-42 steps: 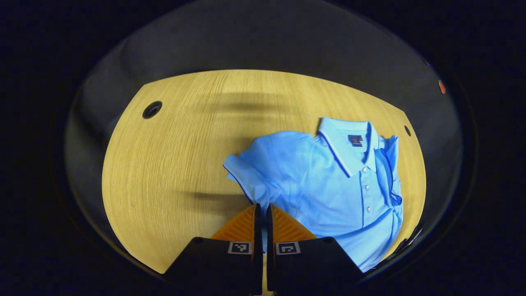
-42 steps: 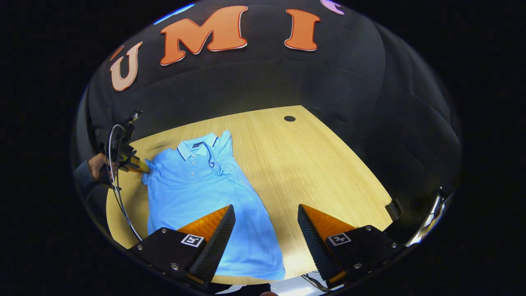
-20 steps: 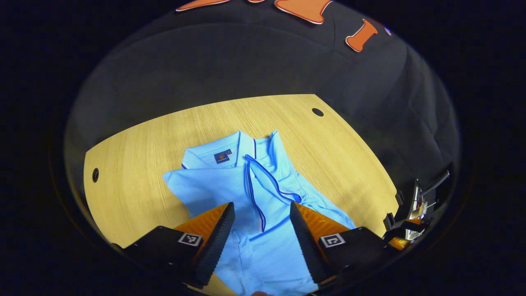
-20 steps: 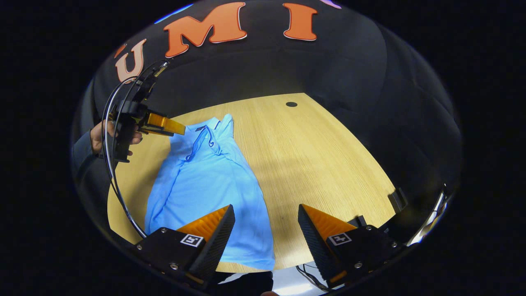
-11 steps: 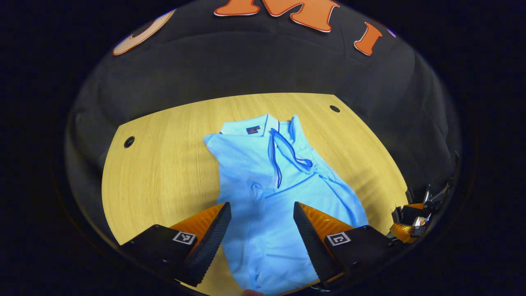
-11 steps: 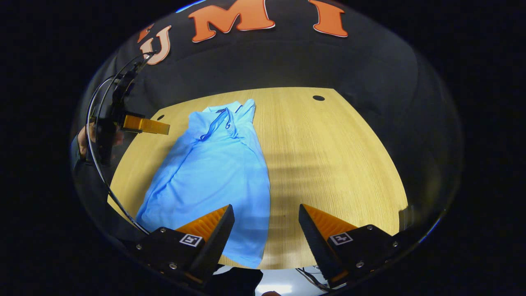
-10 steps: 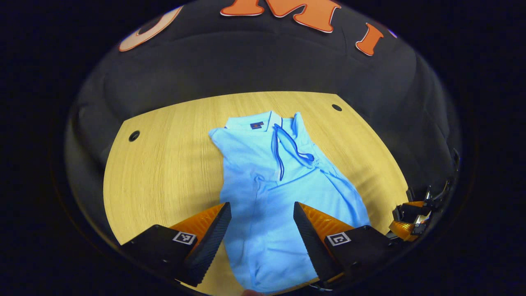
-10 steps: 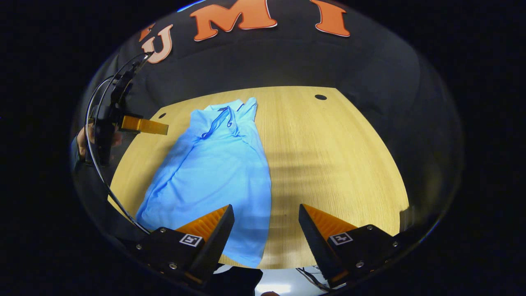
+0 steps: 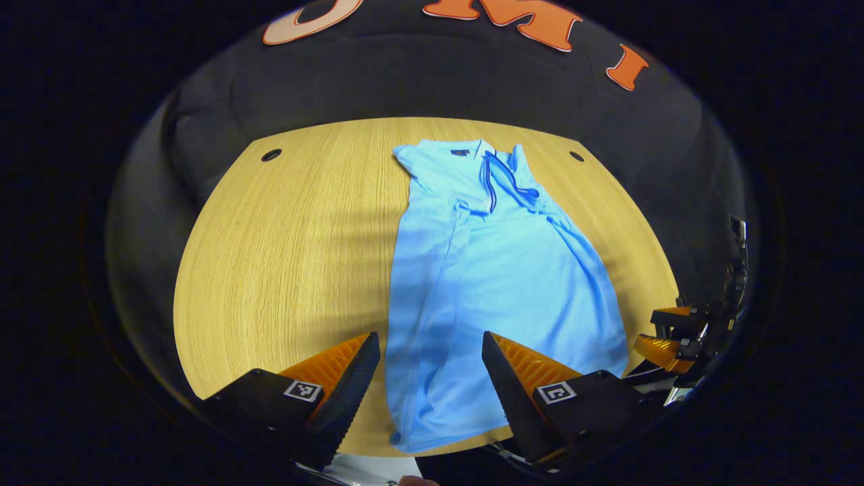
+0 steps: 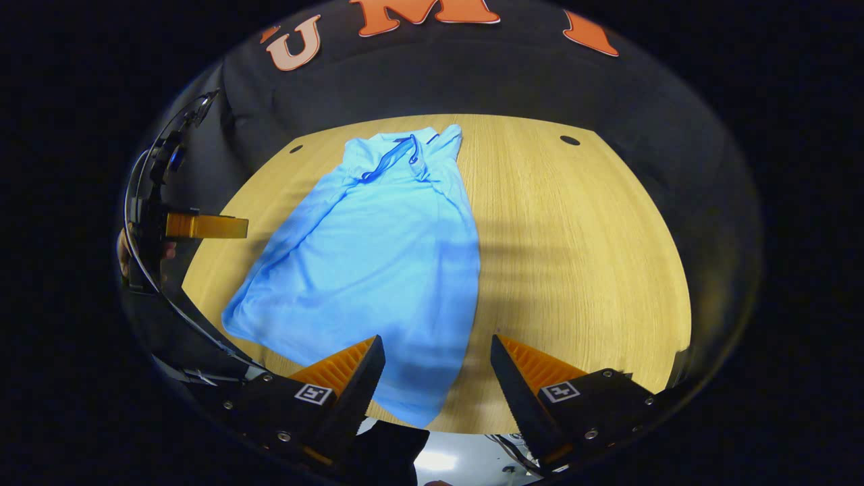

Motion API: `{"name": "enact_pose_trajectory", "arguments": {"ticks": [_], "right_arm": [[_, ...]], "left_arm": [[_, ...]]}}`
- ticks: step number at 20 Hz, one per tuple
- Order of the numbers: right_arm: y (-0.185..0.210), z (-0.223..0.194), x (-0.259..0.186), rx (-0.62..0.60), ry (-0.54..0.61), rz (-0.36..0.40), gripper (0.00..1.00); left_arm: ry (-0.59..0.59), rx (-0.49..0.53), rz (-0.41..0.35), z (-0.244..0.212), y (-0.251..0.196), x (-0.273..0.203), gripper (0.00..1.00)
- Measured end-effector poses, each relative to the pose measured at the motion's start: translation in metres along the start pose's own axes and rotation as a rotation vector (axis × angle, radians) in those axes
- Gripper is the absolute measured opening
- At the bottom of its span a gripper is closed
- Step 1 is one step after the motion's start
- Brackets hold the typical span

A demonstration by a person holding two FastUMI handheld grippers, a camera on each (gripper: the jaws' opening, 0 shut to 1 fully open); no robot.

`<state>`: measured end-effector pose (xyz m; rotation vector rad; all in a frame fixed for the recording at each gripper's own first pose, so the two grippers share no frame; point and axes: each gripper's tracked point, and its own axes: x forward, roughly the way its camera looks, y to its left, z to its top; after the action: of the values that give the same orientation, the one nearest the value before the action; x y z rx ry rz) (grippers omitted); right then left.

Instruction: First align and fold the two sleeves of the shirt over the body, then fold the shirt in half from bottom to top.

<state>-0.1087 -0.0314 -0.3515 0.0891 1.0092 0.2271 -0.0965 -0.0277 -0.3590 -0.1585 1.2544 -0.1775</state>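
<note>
A: Wood-grain table (image 9: 283, 243) w/ round cable holes, black cloth wall behind. Your light-blue shirt (image 9: 486, 270) lies flat, collar at the far end, hem at the near edge.

B: Vs 2 s ago?

A: Then your left gripper (image 9: 430, 368) was pinched on the sleeve out at the side. That sleeve is now folded over the body, both dark-piped cuffs meeting near the collar (image 10: 398, 152). You've pulled back, so the whole shirt shows, a long narrow shape.

B: Jaws?

A: Left gripper spread wide, nothing between, hanging above the hem. Right gripper (image 10: 437, 368) same: wide apart, empty, over the hem corner.

B: Fabric?

A: Soft knit, a few lengthwise creases. Fingers (image 10: 341, 378) are ribbed wedges. Your hand (image 10: 125, 253) w/ the left gripper shows at the edge of the right gripper view.
</note>
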Motion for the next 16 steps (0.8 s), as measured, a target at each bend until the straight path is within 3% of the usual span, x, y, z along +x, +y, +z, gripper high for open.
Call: {"name": "enact_pose_trajectory", "arguments": {"ticks": [6,16], "right_arm": [[0.01,-0.034,0.005,-0.016,0.08,0.025,0.96],[0.017,-0.077,0.017,-0.002,0.207,0.012,0.95]], "left_arm": [[0.086,-0.024,0.021,-0.068,0.002,0.001,1.0],[0.197,-0.011,0.056,-0.129,0.005,0.007,1.0]]}}
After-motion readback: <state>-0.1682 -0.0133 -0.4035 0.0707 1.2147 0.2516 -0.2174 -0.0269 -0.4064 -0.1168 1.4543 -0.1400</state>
